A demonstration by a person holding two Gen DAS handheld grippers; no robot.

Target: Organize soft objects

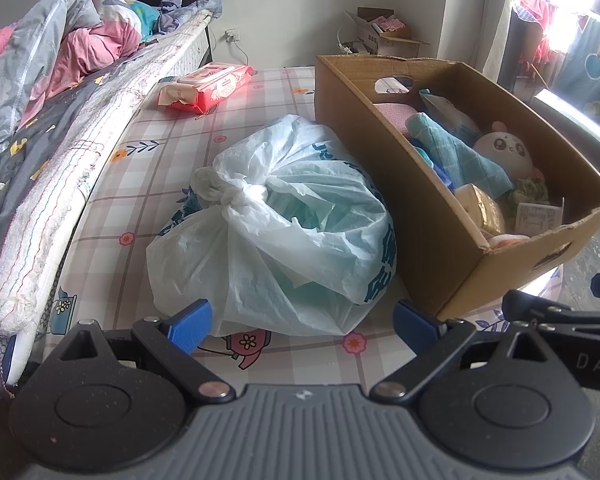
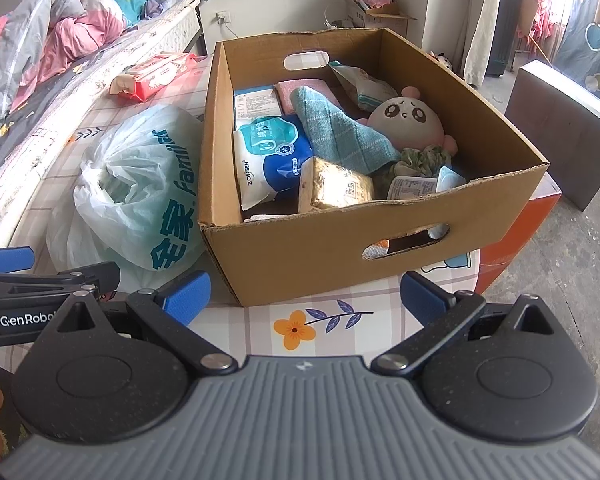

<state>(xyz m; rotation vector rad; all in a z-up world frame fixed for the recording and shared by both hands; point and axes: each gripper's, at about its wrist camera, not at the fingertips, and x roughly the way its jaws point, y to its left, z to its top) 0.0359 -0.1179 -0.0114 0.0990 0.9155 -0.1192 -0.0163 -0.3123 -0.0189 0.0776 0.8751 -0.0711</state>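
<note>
On table: knotted plastic bag [image 1: 276,224] beside cardboard box [image 2: 320,248] | left claw [image 1: 302,320] wide, empty | right claw [image 2: 304,294] wide, empty

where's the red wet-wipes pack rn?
The red wet-wipes pack lies on the checked floral table cover, far left in both views, beside the bed edge and beyond the knotted white plastic bag, outside the brown cardboard box.

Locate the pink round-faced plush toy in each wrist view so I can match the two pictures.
Left wrist view: the plush toy lies right of centre, inside the cardboard box, against its far right wall.
Right wrist view: the plush toy lies upper centre-right, inside the box, by its right wall.
Shared landmark: the teal cloth just left of the toy.
</note>
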